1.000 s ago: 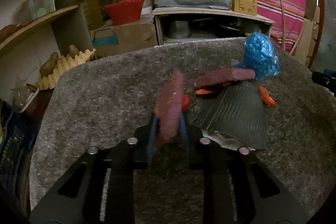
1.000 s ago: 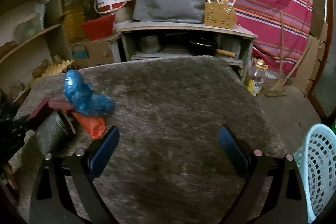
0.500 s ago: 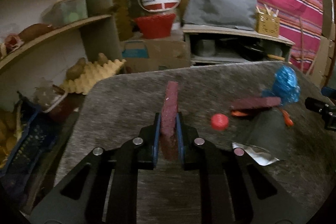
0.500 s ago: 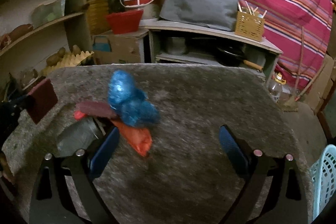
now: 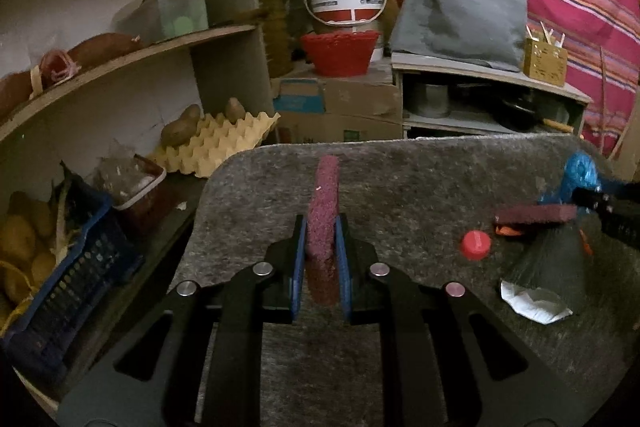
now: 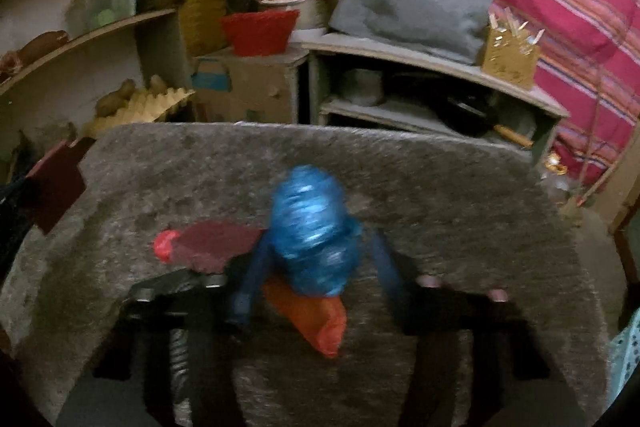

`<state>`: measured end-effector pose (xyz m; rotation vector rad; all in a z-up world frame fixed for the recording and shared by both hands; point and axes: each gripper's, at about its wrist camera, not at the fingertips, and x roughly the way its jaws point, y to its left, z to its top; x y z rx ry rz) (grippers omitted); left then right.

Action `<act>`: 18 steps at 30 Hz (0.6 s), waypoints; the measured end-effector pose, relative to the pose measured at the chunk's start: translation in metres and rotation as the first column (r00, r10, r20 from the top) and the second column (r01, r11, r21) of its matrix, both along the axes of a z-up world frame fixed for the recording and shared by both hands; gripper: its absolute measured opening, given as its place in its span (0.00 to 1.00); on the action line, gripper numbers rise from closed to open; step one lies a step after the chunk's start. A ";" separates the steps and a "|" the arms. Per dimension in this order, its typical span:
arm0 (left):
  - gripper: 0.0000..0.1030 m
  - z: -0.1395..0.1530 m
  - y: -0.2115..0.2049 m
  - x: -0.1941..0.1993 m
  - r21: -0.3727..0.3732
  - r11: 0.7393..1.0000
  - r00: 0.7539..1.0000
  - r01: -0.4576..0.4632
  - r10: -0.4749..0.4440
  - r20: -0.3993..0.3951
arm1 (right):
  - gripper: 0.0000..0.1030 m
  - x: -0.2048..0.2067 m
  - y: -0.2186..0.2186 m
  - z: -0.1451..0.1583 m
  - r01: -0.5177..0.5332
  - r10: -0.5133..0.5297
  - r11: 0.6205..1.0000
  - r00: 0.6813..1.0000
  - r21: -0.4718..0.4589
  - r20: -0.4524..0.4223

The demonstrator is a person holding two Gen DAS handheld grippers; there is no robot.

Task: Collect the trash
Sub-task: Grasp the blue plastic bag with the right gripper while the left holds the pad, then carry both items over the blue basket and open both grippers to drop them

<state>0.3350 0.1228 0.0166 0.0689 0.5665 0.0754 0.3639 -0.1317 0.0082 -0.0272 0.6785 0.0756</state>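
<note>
My left gripper (image 5: 321, 227) is shut on a maroon scouring pad (image 5: 323, 211), held edge-up over the grey felt table (image 5: 400, 179). That pad also shows at the left of the right wrist view (image 6: 56, 183). My right gripper (image 6: 316, 255) is open, its blue fingers on either side of a crumpled blue plastic bag (image 6: 310, 227). The frame is blurred, so contact is unclear. An orange wrapper (image 6: 316, 323) lies under the bag. A second maroon pad (image 5: 536, 215), a red bottle cap (image 5: 475, 245), a dark ribbed wrapper (image 5: 548, 267) and white paper (image 5: 532, 301) lie on the table.
Shelves with an egg tray (image 5: 216, 143) and a blue crate (image 5: 68, 291) stand left of the table. A light mesh basket (image 6: 626, 347) shows at the right edge. A low cabinet (image 5: 480, 99) stands behind the table.
My left gripper has carried its maroon pad left, away from the pile. My right gripper has moved left and in around the blue bag, and its fingers have narrowed.
</note>
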 end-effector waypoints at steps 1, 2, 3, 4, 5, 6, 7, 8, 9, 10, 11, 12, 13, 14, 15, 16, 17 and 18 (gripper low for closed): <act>0.13 0.000 0.000 0.001 -0.004 1.000 1.000 -0.005 0.005 -0.002 | 0.28 0.000 0.001 -0.002 -0.017 0.017 1.000 1.000 0.003 -0.006; 0.13 0.002 0.000 0.003 -0.007 1.000 1.000 -0.013 0.013 -0.003 | 0.24 -0.002 0.001 -0.003 -0.026 0.026 1.000 1.000 0.003 -0.005; 0.13 0.003 -0.001 0.003 -0.009 1.000 1.000 -0.015 0.015 -0.001 | 0.23 -0.005 0.000 -0.001 -0.034 0.034 0.999 0.999 0.009 0.002; 0.13 0.005 -0.005 0.003 -0.011 1.000 1.000 -0.017 0.017 0.001 | 0.21 -0.010 -0.004 0.002 -0.039 0.039 0.999 0.999 0.017 0.017; 0.13 0.007 -0.007 0.002 -0.014 1.000 1.000 -0.017 0.017 0.003 | 0.21 -0.014 -0.008 0.006 -0.035 0.034 0.999 0.999 0.016 0.032; 0.13 0.010 -0.010 0.001 -0.018 1.000 1.000 -0.014 0.014 0.009 | 0.21 -0.022 -0.016 0.013 -0.023 0.022 1.000 0.998 0.018 0.056; 0.13 0.013 -0.014 0.000 -0.022 1.000 1.000 -0.010 0.010 0.016 | 0.21 -0.026 -0.022 0.017 -0.017 0.015 0.999 0.998 0.027 0.068; 0.13 0.015 -0.019 -0.002 -0.028 1.000 1.000 -0.004 0.004 0.021 | 0.21 -0.032 -0.033 0.022 -0.009 0.006 0.999 0.997 0.044 0.076; 0.13 0.018 -0.025 -0.004 -0.033 0.999 1.000 0.004 -0.003 0.028 | 0.21 -0.038 -0.041 0.025 -0.007 0.003 0.999 0.997 0.053 0.078; 0.13 0.020 -0.029 -0.006 -0.035 0.999 0.999 0.011 -0.009 0.035 | 0.21 -0.043 -0.047 0.027 -0.003 -0.001 0.999 0.997 0.053 0.080; 0.13 0.023 -0.038 -0.008 -0.036 0.999 0.999 0.022 -0.020 0.043 | 0.21 -0.049 -0.056 0.029 0.011 -0.015 0.999 0.996 0.047 0.088; 0.13 0.025 -0.044 -0.009 -0.036 0.999 0.999 0.030 -0.028 0.046 | 0.21 -0.057 -0.068 0.031 0.031 -0.035 0.998 0.995 0.047 0.088; 0.13 0.027 -0.051 -0.011 -0.039 0.998 0.998 0.041 -0.039 0.049 | 0.21 -0.062 -0.077 0.031 0.041 -0.045 0.998 0.995 0.053 0.085; 0.13 0.031 -0.062 -0.013 -0.044 0.997 0.997 0.060 -0.057 0.058 | 0.21 -0.067 -0.088 0.032 0.054 -0.059 0.997 0.995 0.054 0.083; 0.13 0.034 -0.072 -0.015 -0.045 0.996 0.995 0.077 -0.074 0.064 | 0.21 -0.076 -0.102 0.034 0.077 -0.081 0.996 0.993 0.048 0.085; 0.13 0.036 -0.080 -0.017 -0.043 0.995 0.994 0.088 -0.085 0.069 | 0.21 -0.080 -0.111 0.036 0.090 -0.093 0.995 0.992 0.048 0.086; 0.13 0.038 -0.090 -0.020 -0.042 0.994 0.992 0.103 -0.099 0.075 | 0.21 -0.087 -0.125 0.038 0.108 -0.112 0.993 0.990 0.051 0.086; 0.13 0.040 -0.102 -0.023 -0.041 0.992 0.990 0.123 -0.120 0.079 | 0.21 -0.094 -0.139 0.039 0.128 -0.132 0.990 0.987 0.052 0.088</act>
